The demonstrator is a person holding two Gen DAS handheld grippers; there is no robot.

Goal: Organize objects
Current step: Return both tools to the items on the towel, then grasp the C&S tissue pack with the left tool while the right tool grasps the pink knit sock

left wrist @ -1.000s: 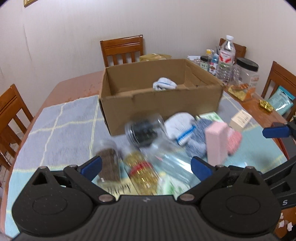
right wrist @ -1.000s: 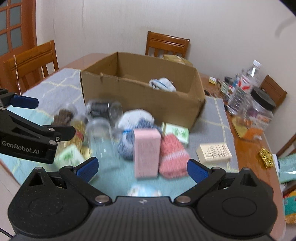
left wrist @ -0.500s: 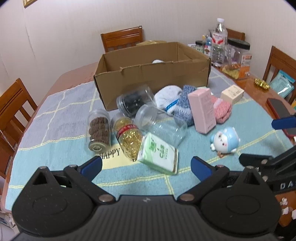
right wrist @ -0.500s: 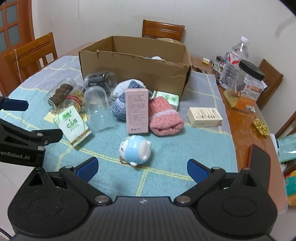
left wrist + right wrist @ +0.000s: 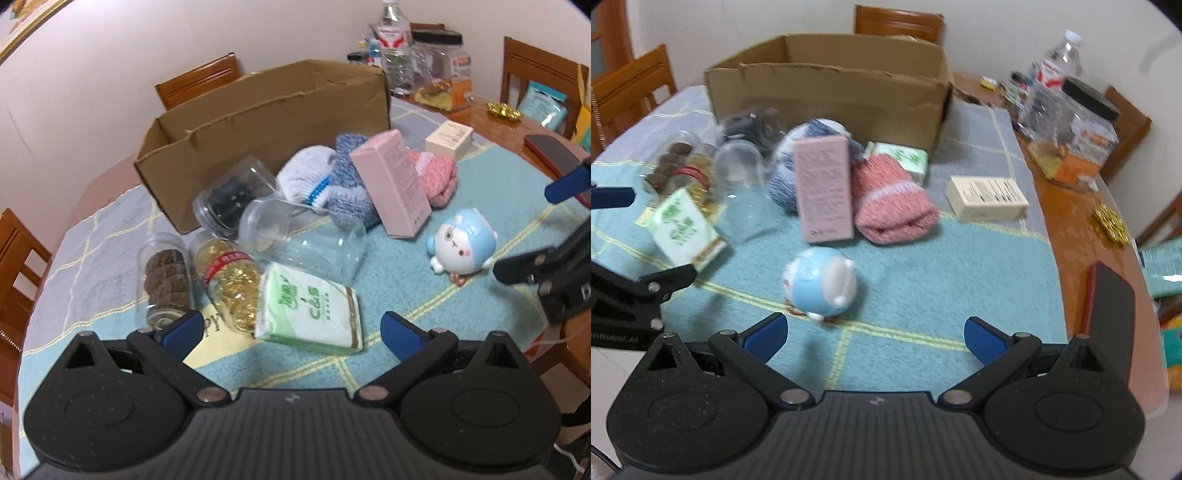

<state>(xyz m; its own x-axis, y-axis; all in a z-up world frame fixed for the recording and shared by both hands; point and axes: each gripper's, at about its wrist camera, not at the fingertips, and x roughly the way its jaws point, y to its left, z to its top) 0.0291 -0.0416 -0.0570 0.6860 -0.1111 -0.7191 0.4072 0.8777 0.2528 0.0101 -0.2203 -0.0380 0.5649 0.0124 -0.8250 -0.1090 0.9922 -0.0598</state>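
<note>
A dining table covered with a pale blue checked cloth (image 5: 406,295) holds a scatter of small things in front of an open cardboard box (image 5: 266,122). The left gripper (image 5: 291,330) hangs low over the near edge, its blue-tipped jaws spread wide and holding nothing; just beyond it lies a green tissue pack (image 5: 310,310). Beside the pack, three clear jars lie on their sides: one with brown biscuits (image 5: 166,280), one with golden capsules (image 5: 231,280), and an empty jar (image 5: 303,243). A fourth jar with dark contents (image 5: 232,199) rests against the box. Rolled socks, white (image 5: 306,177), blue (image 5: 347,192) and pink (image 5: 890,199), cluster around a pink carton (image 5: 823,188). The right gripper (image 5: 875,338) also has its jaws wide apart and empty, with a round blue and white toy (image 5: 820,284) lying on the cloth just ahead of them. A cream box (image 5: 988,197) sits apart, to the right.
</note>
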